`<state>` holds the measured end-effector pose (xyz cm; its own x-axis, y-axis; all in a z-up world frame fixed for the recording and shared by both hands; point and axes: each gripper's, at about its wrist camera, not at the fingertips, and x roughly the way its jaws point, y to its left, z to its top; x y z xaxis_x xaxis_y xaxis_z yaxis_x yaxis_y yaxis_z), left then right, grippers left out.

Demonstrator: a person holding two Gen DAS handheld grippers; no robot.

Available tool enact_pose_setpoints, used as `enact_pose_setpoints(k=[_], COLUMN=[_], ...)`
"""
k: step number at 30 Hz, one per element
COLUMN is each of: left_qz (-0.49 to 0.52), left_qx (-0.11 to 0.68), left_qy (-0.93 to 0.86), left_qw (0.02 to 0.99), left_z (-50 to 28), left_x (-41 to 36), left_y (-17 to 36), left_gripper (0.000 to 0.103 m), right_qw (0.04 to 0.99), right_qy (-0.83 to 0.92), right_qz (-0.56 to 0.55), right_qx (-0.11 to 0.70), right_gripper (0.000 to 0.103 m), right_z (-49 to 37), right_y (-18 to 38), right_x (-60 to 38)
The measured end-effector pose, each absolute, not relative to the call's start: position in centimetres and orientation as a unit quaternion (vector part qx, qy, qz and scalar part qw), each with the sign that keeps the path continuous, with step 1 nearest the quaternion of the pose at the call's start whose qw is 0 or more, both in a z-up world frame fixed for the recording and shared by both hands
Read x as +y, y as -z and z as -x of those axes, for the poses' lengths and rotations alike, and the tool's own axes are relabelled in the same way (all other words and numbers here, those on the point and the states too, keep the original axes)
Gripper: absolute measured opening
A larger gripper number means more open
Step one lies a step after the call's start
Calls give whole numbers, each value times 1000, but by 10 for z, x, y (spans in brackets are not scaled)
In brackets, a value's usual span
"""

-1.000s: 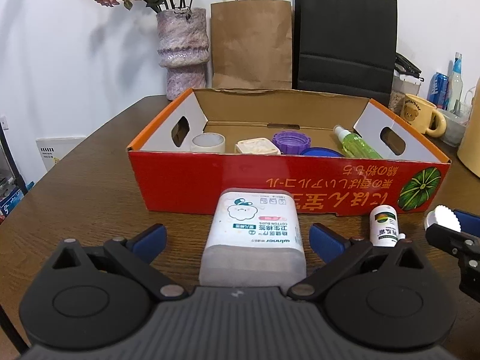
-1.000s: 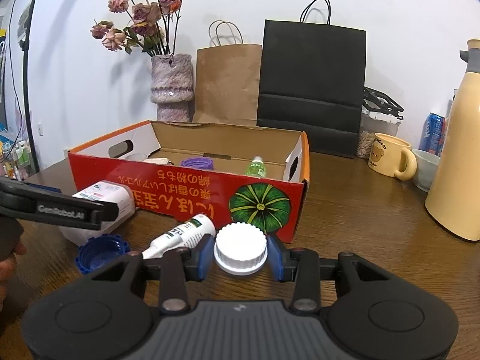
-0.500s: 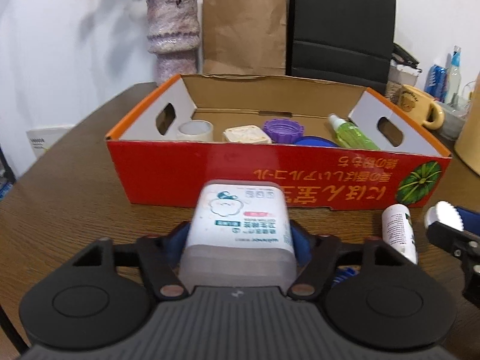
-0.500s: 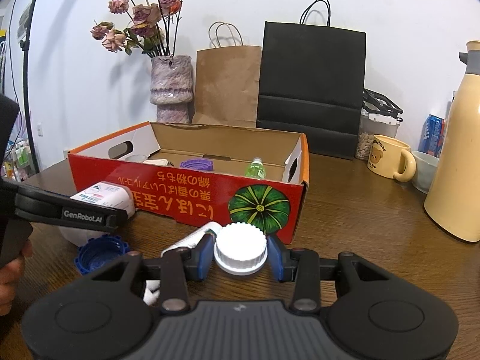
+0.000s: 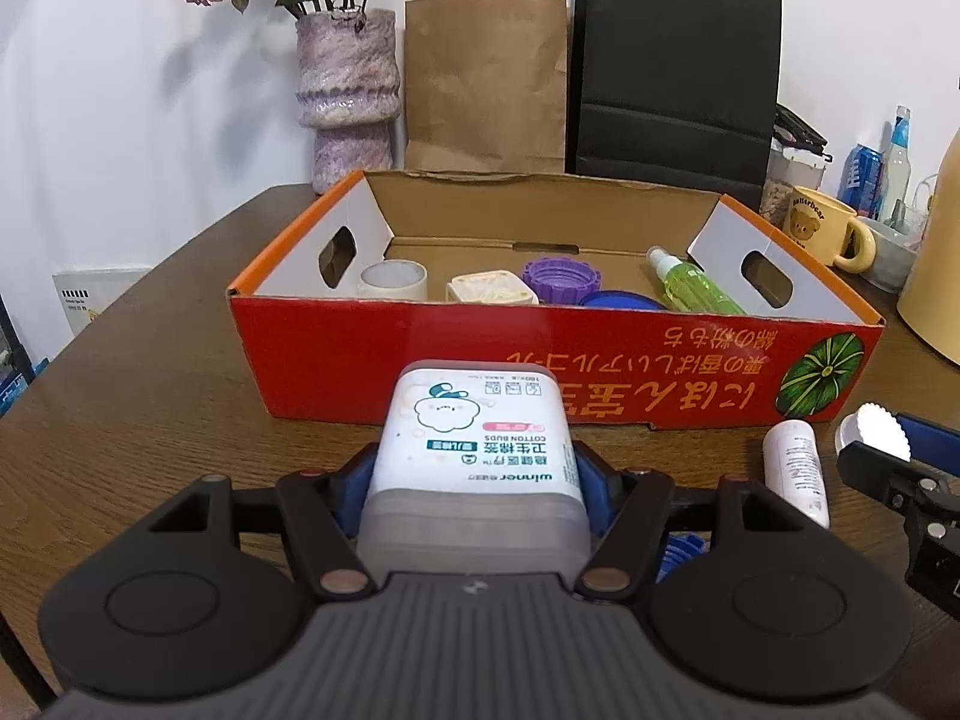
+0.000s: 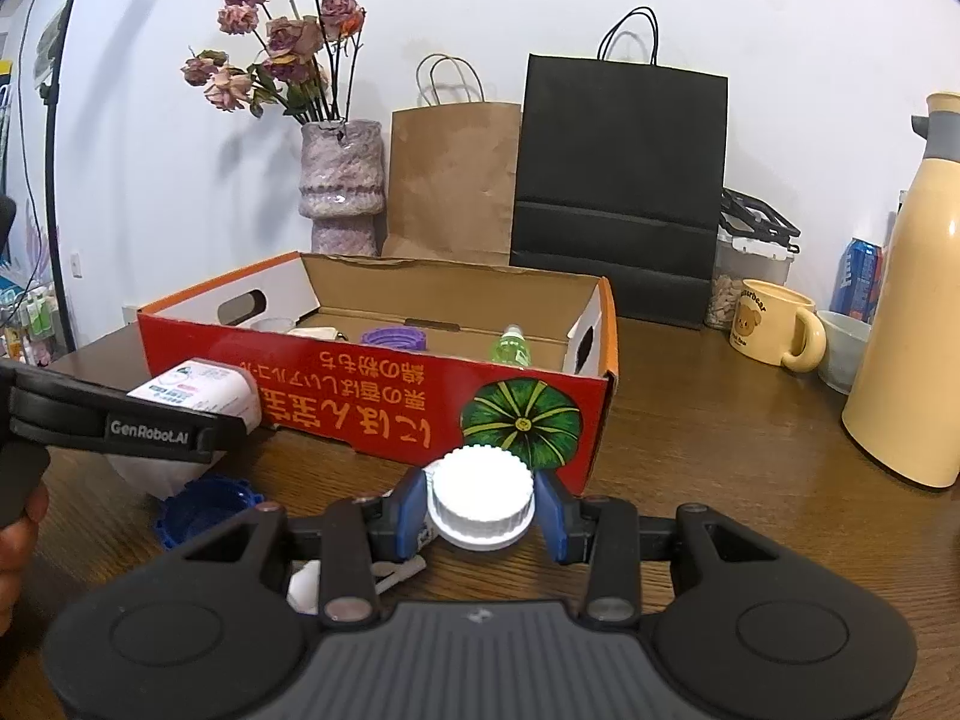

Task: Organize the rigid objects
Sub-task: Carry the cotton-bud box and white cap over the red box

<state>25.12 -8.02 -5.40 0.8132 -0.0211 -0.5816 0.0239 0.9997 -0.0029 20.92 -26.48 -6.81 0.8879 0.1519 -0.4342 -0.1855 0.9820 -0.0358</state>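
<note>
The left gripper (image 5: pixel 474 480) is clenched on the cotton-bud tub (image 5: pixel 474 438), held just short of the red box (image 5: pixel 540 354), and the right gripper (image 6: pixel 482 510) grips a white cap (image 6: pixel 482 495) before the box's pumpkin corner. On the table (image 5: pixel 150 396) between them lie a white bottle (image 5: pixel 795 474) and a blue cap (image 6: pixel 201 510). Inside the box sit a tape roll (image 5: pixel 393 281), a cream lid (image 5: pixel 491 291), a purple cap (image 5: pixel 561 279), a blue lid (image 5: pixel 618 300) and a green spray bottle (image 5: pixel 693 288).
</note>
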Motion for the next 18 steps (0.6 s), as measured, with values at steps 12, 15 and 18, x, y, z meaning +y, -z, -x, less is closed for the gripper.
enact_pose_setpoints(k=[12,15,18], left_qz=[-2,-1,-1], left_qx=[276,269,264], left_qy=[5,5,4], left_qw=[961,963,965], left_z=[-236,-231,-228], left_x=[-77,-76,-75], left_y=[43,39,36], left_gripper=[66,66,66], right_qw=[974,974,975], right_qy=[-83,-85,-87], right_qz=[41,43,43], right_qx=[208,204,199], right_gripper=[38,38,39], right_z=[-202,-200,-198], right_y=[67,66,64], right_x=[-260,-258,-256])
